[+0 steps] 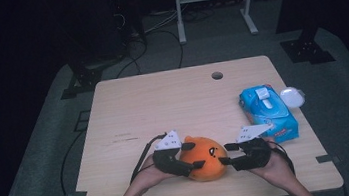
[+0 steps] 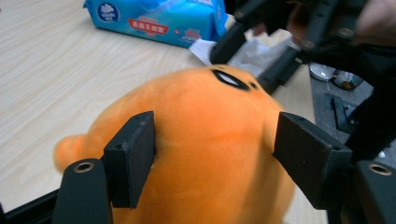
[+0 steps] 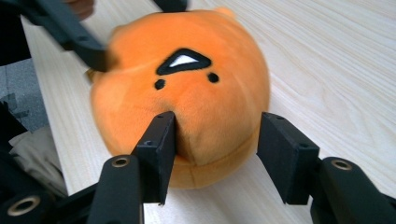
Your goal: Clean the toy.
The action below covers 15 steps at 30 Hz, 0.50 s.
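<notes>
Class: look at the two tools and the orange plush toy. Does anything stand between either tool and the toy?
Nothing visible does. The left tool and right tool flank the plush directly, jaws spread around its sides. The wipes pack lies off to the right, clear of both.

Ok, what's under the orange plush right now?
The plush sits flat on the wooden table. Bare wood shows all round its base in both gripper views. Anything directly beneath it is covered, so I can't tell.
</notes>
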Each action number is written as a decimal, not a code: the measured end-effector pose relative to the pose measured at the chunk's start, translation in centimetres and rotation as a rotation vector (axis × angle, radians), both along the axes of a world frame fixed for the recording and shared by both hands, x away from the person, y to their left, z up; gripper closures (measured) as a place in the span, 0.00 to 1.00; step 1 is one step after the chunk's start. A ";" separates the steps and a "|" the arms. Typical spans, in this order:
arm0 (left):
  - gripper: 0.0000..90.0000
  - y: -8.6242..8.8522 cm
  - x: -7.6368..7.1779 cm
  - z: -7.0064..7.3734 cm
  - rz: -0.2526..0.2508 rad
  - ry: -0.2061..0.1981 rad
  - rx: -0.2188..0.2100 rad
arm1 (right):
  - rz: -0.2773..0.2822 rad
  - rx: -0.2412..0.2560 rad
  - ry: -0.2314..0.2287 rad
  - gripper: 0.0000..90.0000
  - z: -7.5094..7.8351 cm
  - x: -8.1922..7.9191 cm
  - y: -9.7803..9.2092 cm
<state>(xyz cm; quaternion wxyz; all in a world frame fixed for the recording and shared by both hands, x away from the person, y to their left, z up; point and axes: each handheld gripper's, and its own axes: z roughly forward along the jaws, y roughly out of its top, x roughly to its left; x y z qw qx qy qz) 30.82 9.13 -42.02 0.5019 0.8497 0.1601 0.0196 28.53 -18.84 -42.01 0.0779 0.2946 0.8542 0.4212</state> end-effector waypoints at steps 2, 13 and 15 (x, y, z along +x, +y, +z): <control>0.32 0.4 -0.3 0.1 -0.011 0.014 -0.007 | -0.001 -0.003 0.002 0.52 0.0 0.1 -0.1; 0.38 2.3 0.6 -0.4 0.083 0.039 0.016 | 0.012 0.024 0.040 0.53 -0.2 0.7 -0.7; 0.40 2.3 0.3 -0.6 0.086 0.018 0.022 | 0.026 0.029 0.042 0.54 0.1 0.5 -0.8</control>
